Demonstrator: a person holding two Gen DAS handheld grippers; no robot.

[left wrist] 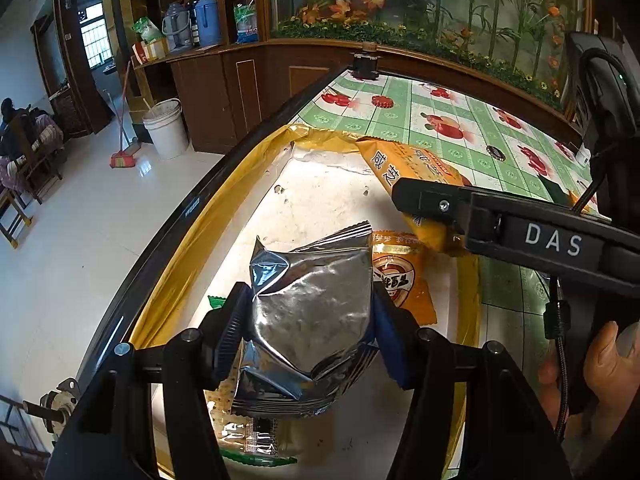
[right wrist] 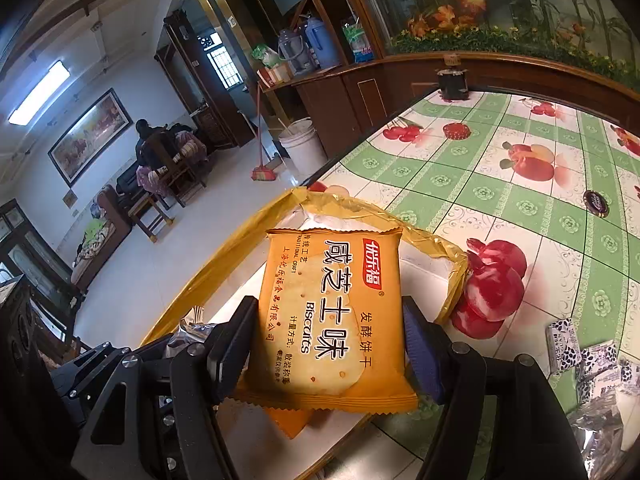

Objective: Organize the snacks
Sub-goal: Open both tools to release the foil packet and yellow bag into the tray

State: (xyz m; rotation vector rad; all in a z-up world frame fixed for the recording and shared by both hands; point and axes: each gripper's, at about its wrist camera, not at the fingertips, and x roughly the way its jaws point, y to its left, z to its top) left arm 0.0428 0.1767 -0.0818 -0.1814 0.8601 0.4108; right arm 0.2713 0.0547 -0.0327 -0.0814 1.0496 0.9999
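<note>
silver packet (left wrist: 310, 312) clamped in left gripper (left wrist: 308, 332)

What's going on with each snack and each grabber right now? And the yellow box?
Left gripper: shut on the silver packet.
Silver packet: held above the box, crinkled, sealed.
Right gripper: shut on the biscuit packet.
Biscuit packet: held above the box, sealed, label up.
Box: open, some snacks already inside.
Orange packet: lying flat in the box.
Small candies: loose on the table, outside the box.

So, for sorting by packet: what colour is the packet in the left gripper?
Silver packet, clearest in the left wrist view.
</note>
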